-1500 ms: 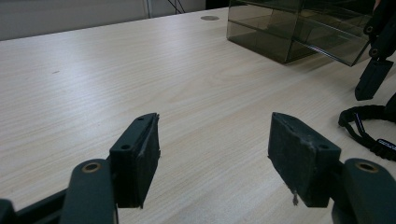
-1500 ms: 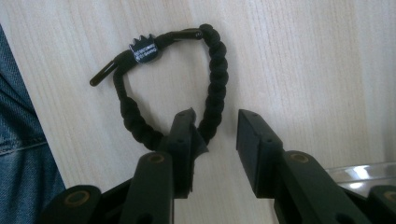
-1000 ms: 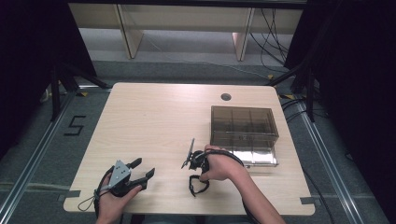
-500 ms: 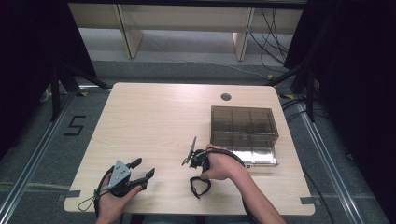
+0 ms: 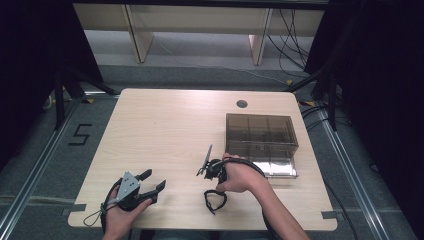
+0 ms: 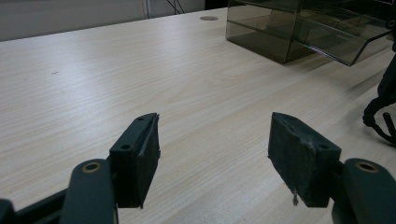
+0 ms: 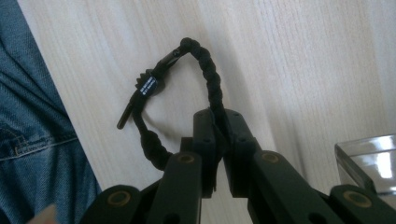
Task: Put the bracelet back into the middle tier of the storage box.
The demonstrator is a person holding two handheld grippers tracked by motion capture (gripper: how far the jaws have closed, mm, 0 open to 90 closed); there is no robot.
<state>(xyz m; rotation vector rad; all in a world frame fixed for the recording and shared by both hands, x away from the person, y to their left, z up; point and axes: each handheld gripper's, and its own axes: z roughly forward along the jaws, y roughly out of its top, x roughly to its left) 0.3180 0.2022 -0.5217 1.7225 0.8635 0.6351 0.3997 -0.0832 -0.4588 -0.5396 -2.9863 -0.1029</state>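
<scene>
Bracelet [image 7: 205,88] now lower in right claw [image 7: 218,122]

Left gripper [image 6: 212,154]: jaws wide apart, bare table [image 5: 165,130] between and ahead of them, free to pass. Ahead-right of it: smoked clear organizer box [image 6: 299,28] blocks. Right gripper [image 7: 217,140]: clamped on black braided cord loop [image 7: 205,79], box corner just to its right.

A black figure "5" [image 5: 80,135] is marked on the grey floor to the left of the tabletop [image 5: 165,125]. A small black tag [image 7: 148,87] with white lettering sits on the braided black cord [image 7: 211,88]; its print is too small to read.
</scene>
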